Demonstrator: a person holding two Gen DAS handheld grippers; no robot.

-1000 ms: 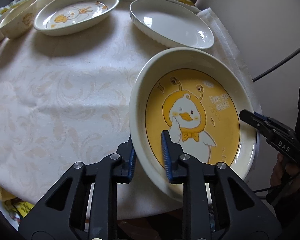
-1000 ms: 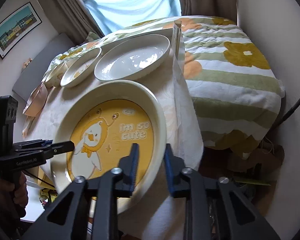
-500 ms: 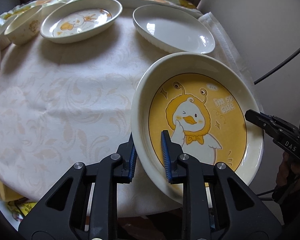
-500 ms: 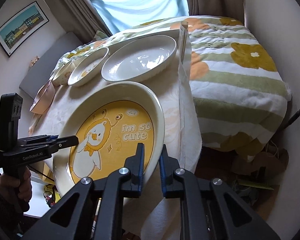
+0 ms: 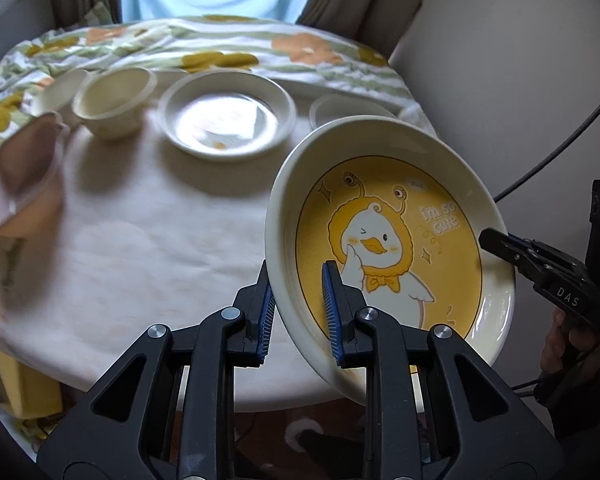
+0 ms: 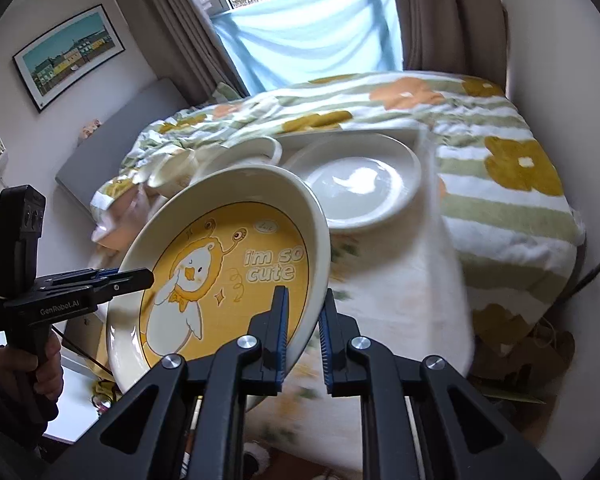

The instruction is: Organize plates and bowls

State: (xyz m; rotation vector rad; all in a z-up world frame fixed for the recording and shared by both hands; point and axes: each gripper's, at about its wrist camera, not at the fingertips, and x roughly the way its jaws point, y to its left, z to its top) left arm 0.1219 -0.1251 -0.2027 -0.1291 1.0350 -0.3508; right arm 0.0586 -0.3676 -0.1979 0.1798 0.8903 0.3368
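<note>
A cream oval plate point(image 5: 384, 240) with a yellow duck picture hangs tilted above the table's near edge, held from both sides. My left gripper point(image 5: 299, 292) is shut on its left rim, one pad under the rim and one inside the plate. On the opposite rim the right gripper point(image 5: 500, 246) bites from the right. In the right wrist view the same plate point(image 6: 228, 264) fills the middle. There my right gripper point(image 6: 302, 312) is shut on the near rim, and the left gripper point(image 6: 140, 276) clamps the far left rim.
On the round table with a pale cloth point(image 5: 148, 240) lie a white oval plate point(image 6: 360, 188), a small duck dish point(image 5: 226, 120), two cream bowls point(image 5: 114, 100) and a pink bowl point(image 5: 20, 176). A bed with a flowered blanket point(image 6: 500, 184) stands behind.
Both grippers have risen with the duck plate, lifting it off the table; the table and other dishes look farther away. The right jaws stand narrower on the rim than a second ago.
</note>
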